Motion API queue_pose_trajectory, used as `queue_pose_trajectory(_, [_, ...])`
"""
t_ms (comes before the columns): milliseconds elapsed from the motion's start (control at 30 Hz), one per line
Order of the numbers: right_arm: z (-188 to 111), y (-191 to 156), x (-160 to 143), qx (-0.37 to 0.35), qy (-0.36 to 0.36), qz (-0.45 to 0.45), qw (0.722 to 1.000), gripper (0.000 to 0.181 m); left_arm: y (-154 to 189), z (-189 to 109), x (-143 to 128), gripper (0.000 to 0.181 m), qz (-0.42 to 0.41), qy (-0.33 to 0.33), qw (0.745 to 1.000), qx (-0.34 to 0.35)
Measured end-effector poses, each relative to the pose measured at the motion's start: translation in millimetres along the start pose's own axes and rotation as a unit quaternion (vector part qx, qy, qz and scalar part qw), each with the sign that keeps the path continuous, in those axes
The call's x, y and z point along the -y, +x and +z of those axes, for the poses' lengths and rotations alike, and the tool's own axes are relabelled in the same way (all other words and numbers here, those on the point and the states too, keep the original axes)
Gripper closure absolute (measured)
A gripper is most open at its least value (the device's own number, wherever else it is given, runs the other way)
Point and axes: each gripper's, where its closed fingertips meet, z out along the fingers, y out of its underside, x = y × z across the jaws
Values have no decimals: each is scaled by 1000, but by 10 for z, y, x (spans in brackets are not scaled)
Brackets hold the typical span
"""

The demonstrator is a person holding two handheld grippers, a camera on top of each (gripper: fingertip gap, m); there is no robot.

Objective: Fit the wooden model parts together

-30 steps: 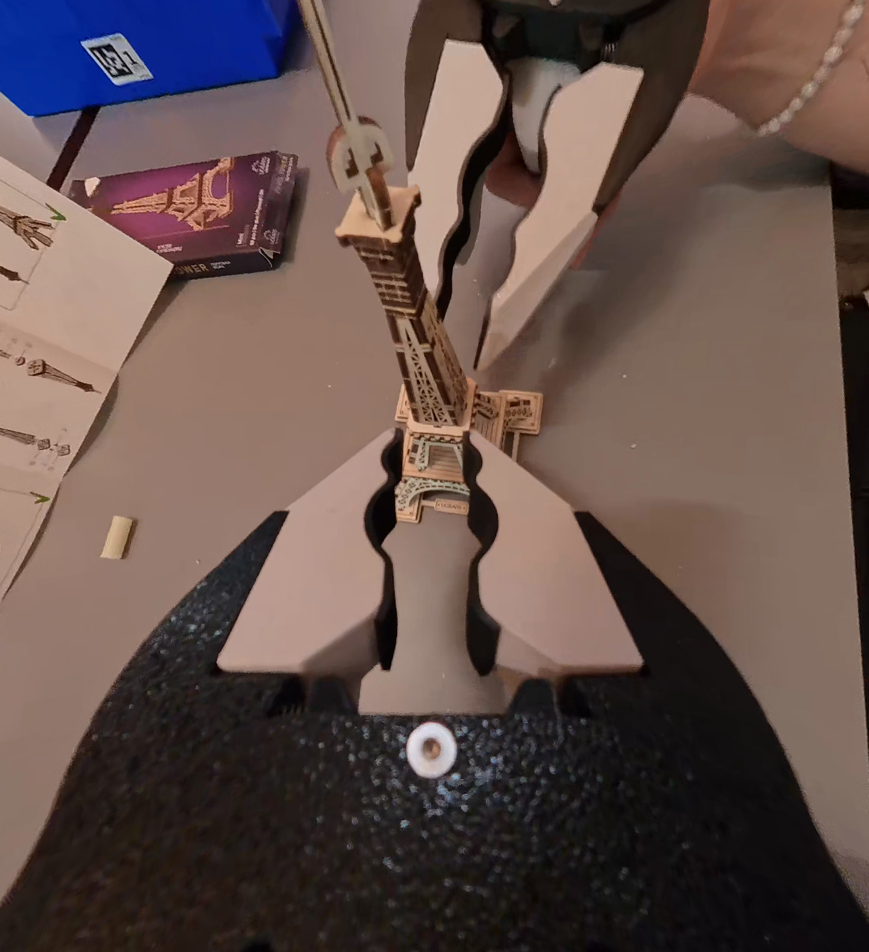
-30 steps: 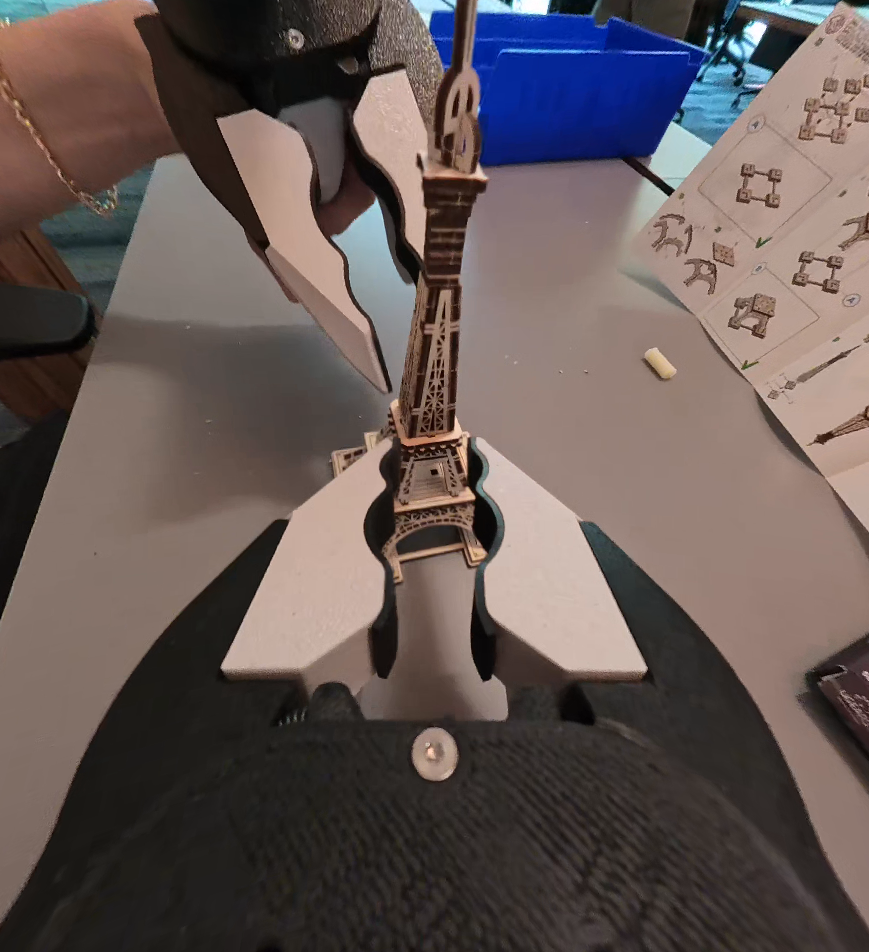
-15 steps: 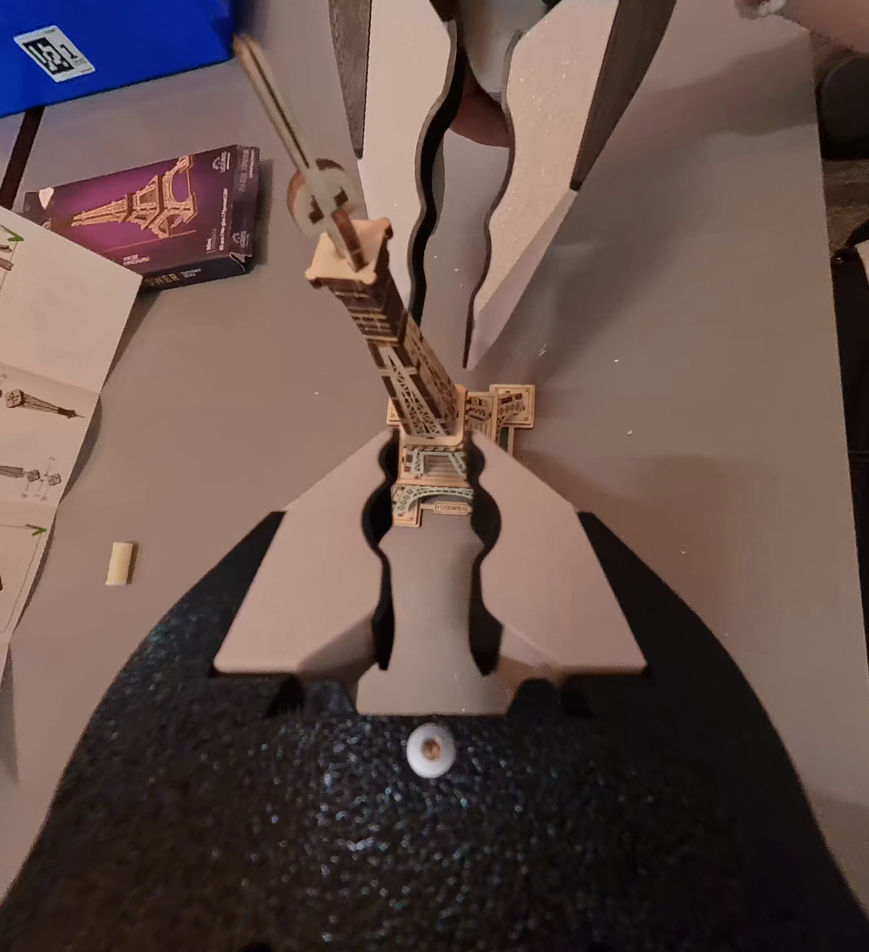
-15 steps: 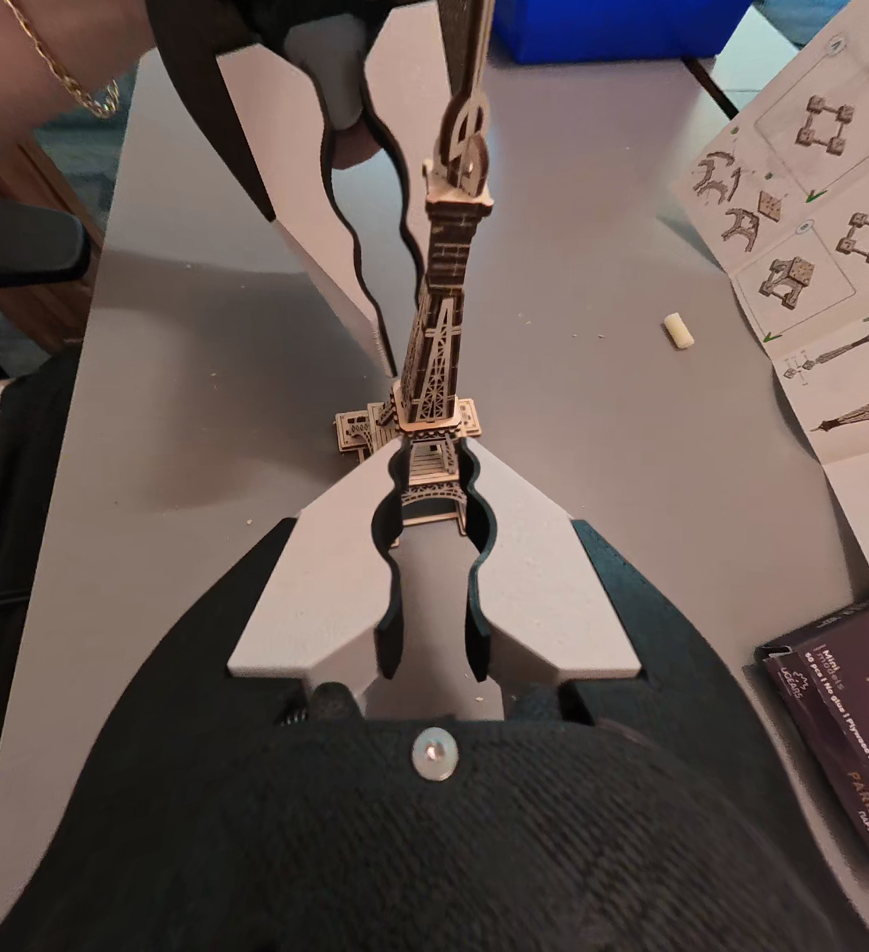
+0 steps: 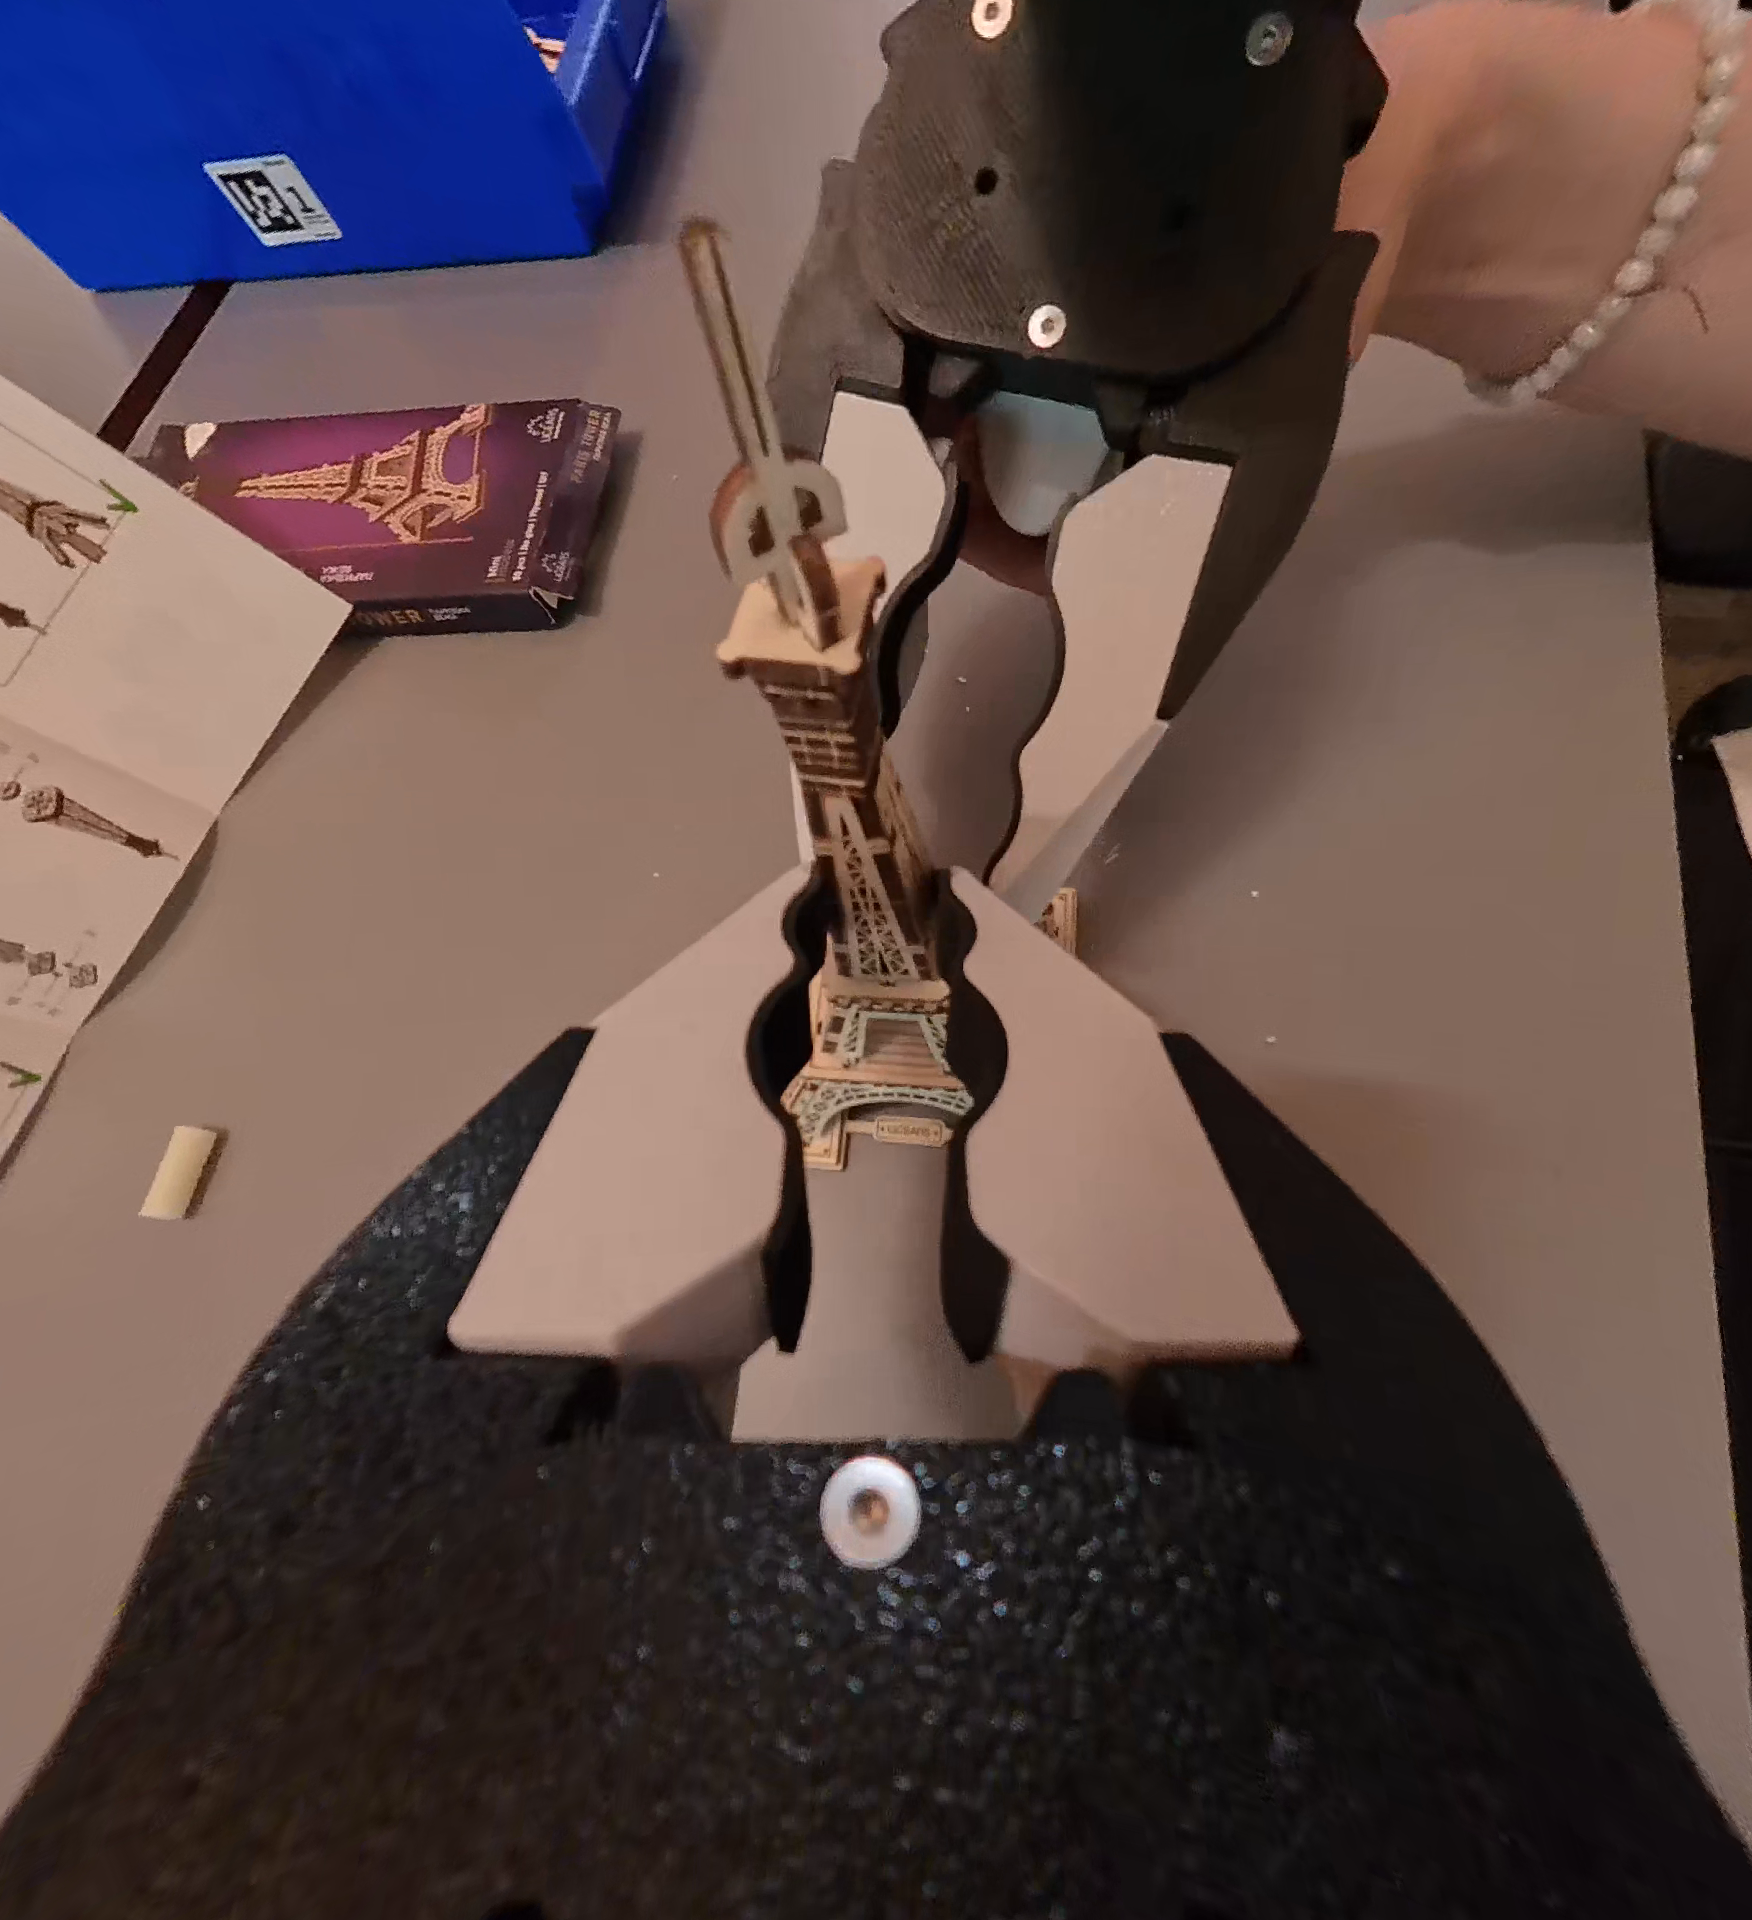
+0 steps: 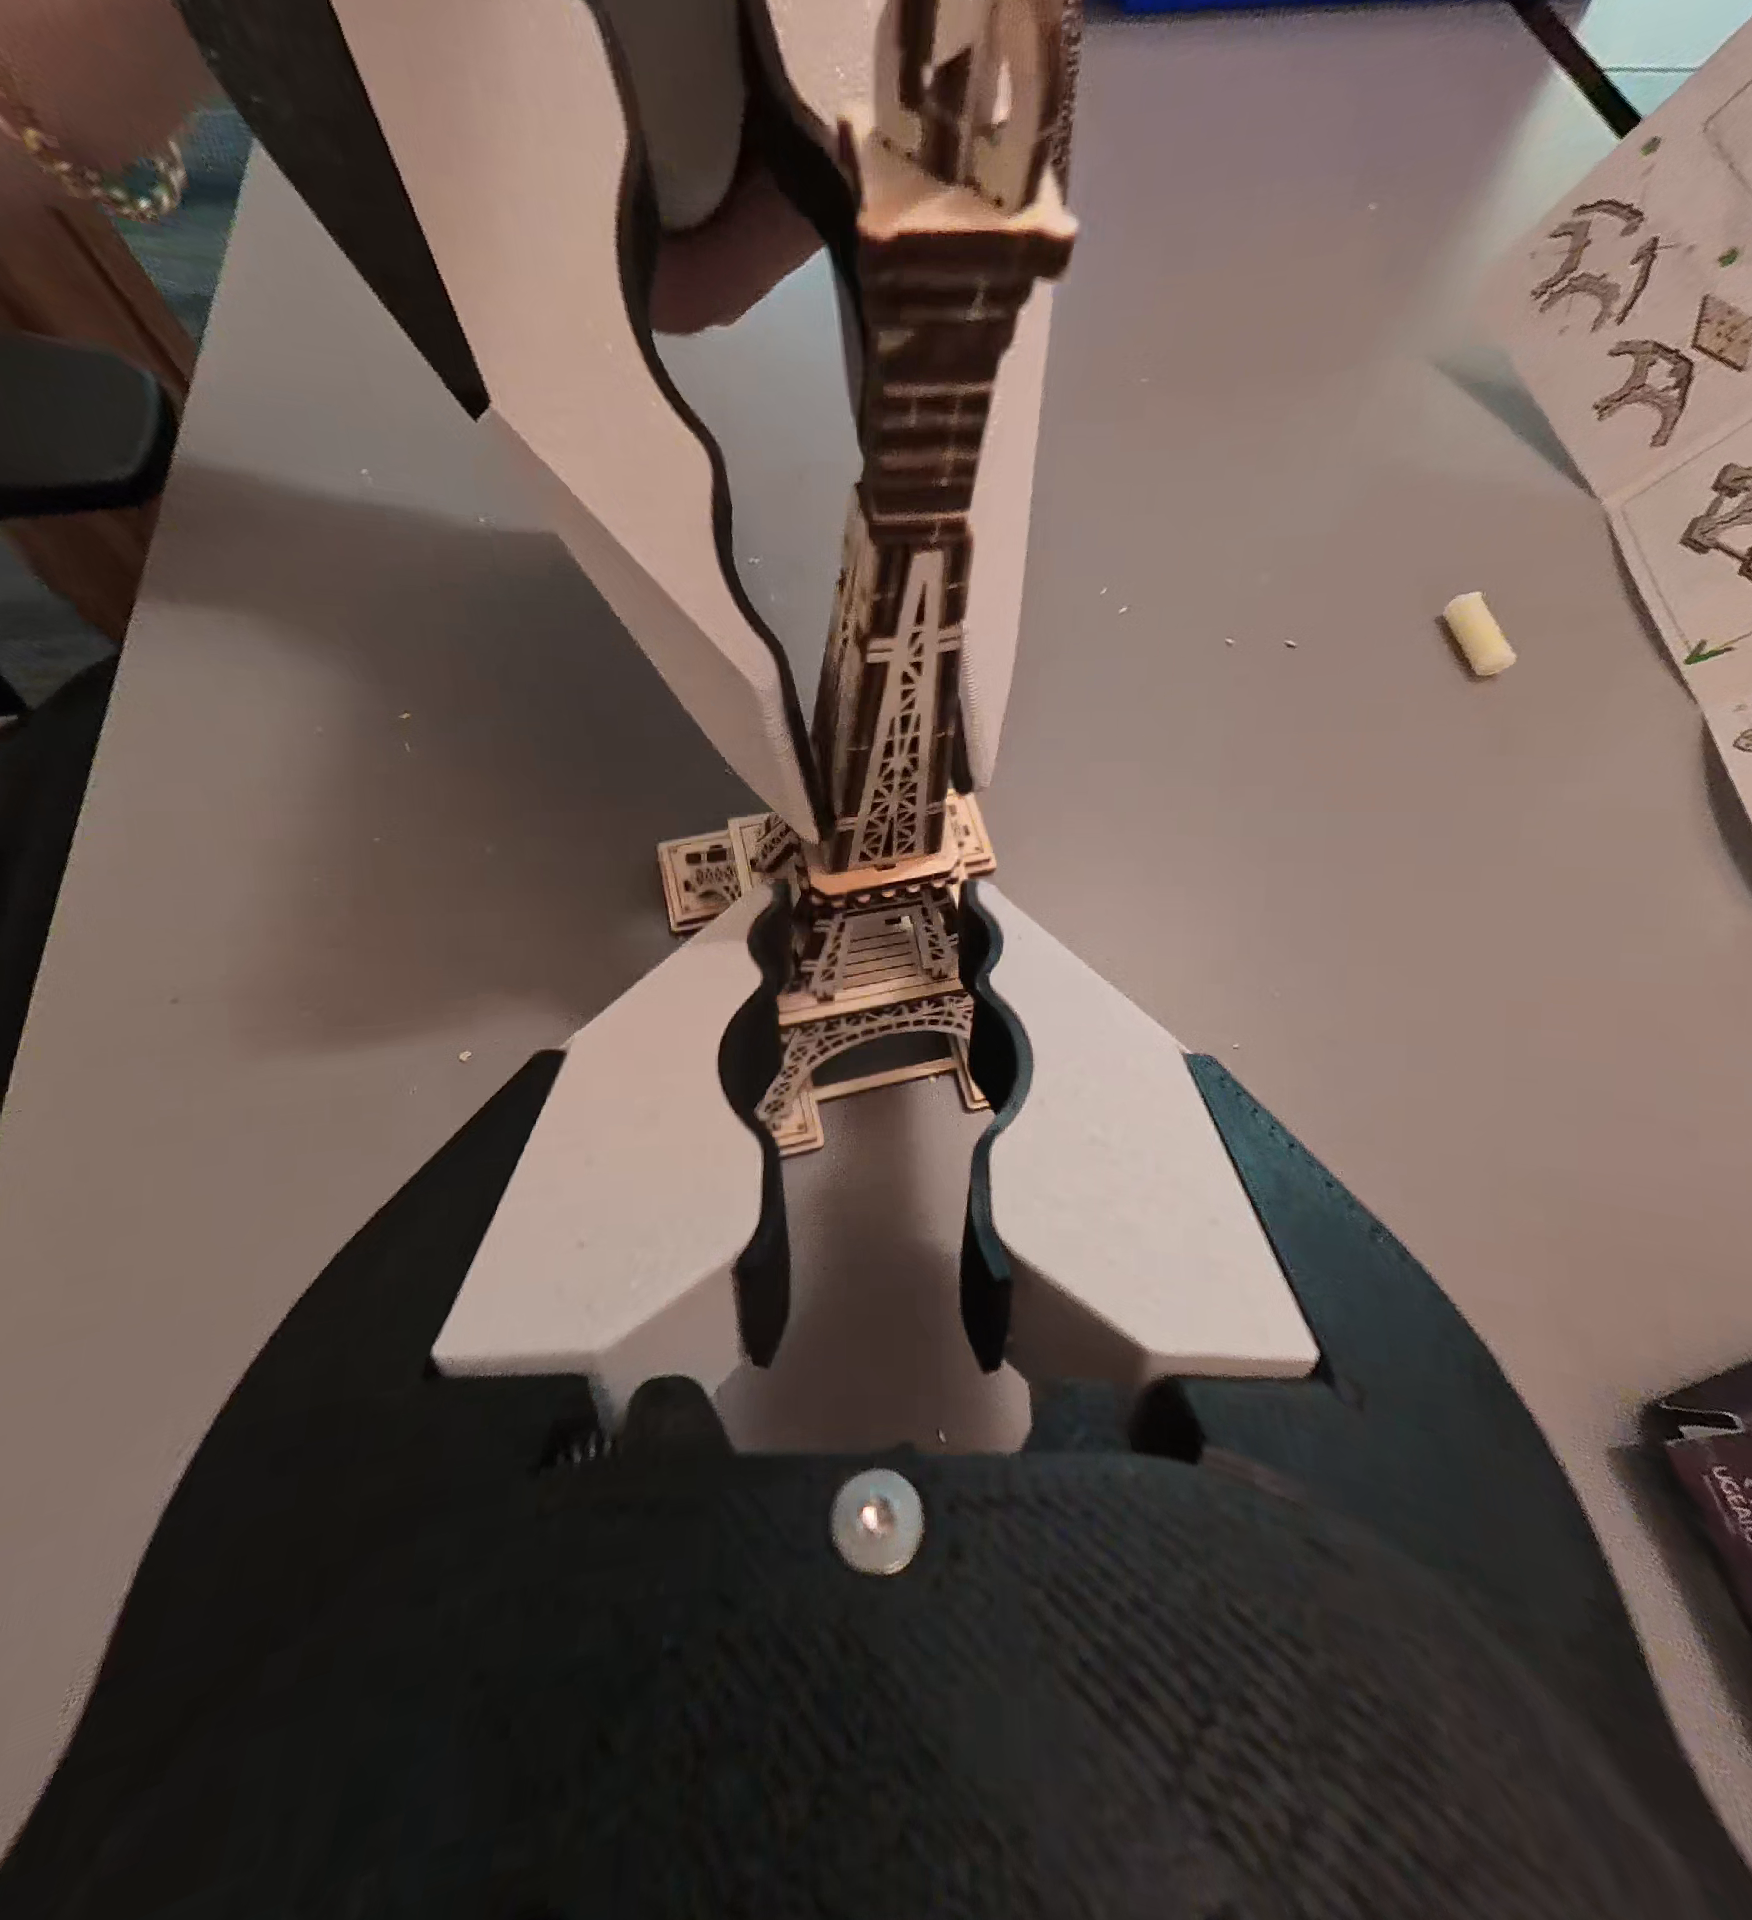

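A wooden tower model (image 5: 856, 831) stands upright on the grey table (image 5: 1423, 1091), with a thin spire (image 5: 737, 343) slotted into its top. My left gripper (image 5: 882, 888) is open by a narrow gap, and its fingertips flank the shaft just above the second platform. The right wrist view shows the left gripper (image 6: 893, 805) coming down from above around the tower (image 6: 903, 644). My right gripper (image 6: 874, 894) is open by the same narrow gap around the lower tiers. It shows beyond the tower in the left wrist view (image 5: 991, 831). I cannot see either one squeezing. Flat wooden parts (image 6: 711, 873) lie behind the tower's foot.
A blue bin (image 5: 280, 114) stands at the far left. A purple box (image 5: 404, 509), a printed instruction sheet (image 5: 41, 727) and a small cream cylinder (image 5: 181, 1169) lie left of the tower. A person's wrist with a bracelet (image 5: 1578, 260) holds the right gripper. A dark chair (image 6: 20, 426) stands off the table edge. Left and right tips are no more than a few centimetres apart. From either gripper's tips it is about 20 cm to the small cream cylinder (image 5: 181, 1169). Seen from the right wrist view (image 6: 1482, 632) as well.
My left gripper has come down from beside the tower top, and its fingers now flank the shaft. The right gripper drew back, then closed in again. Neither jaw gap has changed.
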Motion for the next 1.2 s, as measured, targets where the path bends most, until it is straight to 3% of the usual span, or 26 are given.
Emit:
queue_pose_trajectory(433, [0,-4,5,-2,-1,1,1000,151,20,-61,-29,156,-27,30,998,46])
queue_pose_trajectory(533, [-134,52,-26,-17,0,-8,1000,153,-5,-248,-39,156,-17,57,997,54])
queue_pose_trajectory(633, [-346,67,65,-15,39,-3,999,154,-94,-336,-206,158,-33,30,997,68])
queue_pose_trajectory(800, [-406,67,-19,3,19,8,1000,149,-39,-95,-373,150,-20,-19,999,48])
queue_pose_trajectory(967, [-237,-10,-190,14,-24,8,1000,149,-41,123,-310,151,-17,-9,1000,7])
queue_pose_trajectory(1033, [-178,7,-252,6,-44,-9,999,149,9,162,-308,159,-24,-6,999,-24])
queue_pose_trajectory(1200, [-201,78,-225,7,-44,-25,999,163,156,162,-290,156,-1,19,999,-37])
